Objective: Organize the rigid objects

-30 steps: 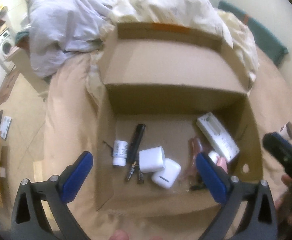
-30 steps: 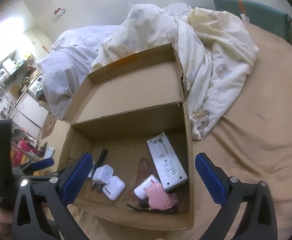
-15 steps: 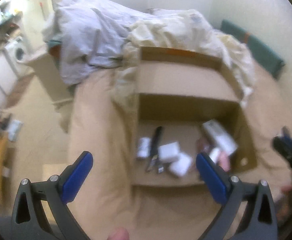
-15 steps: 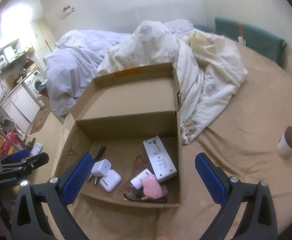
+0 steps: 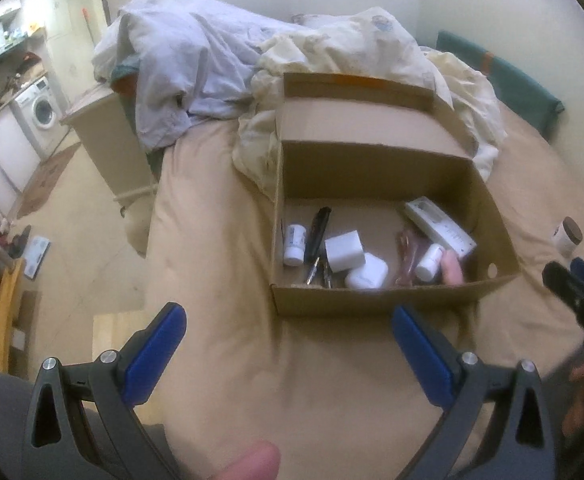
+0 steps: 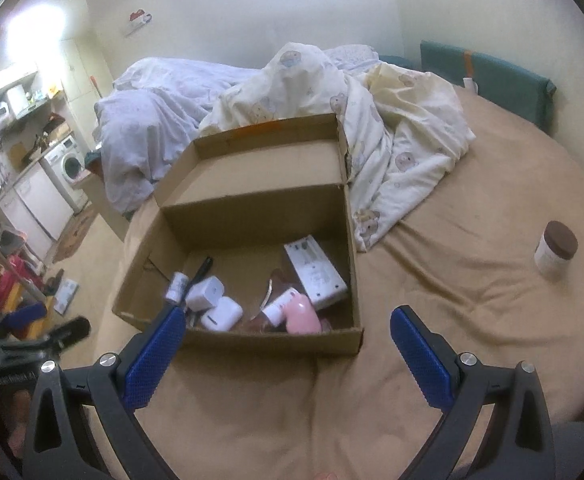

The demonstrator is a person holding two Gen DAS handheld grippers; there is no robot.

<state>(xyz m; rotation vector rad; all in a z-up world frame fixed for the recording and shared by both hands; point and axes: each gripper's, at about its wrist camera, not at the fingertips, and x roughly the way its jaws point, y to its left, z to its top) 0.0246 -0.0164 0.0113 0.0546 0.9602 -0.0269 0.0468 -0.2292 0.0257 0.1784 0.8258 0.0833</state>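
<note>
Both your left tongs (image 5: 287,332) and right tongs (image 6: 285,334) gape empty above the bed (image 6: 472,320). Mid-frame sits the cardboard box (image 6: 251,340); your right view alone shows its pink item (image 6: 304,314) clearly. At centre right stands the brown-lidded jar (image 6: 555,250), nearly cropped in the left view.

Open cardboard box (image 6: 251,340), perhaps earbuds case (image 6: 221,314) inside.

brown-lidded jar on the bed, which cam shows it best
The right wrist view: the jar stands whole and unblocked on the sheet. The left wrist view catches it small at the right edge.
</note>
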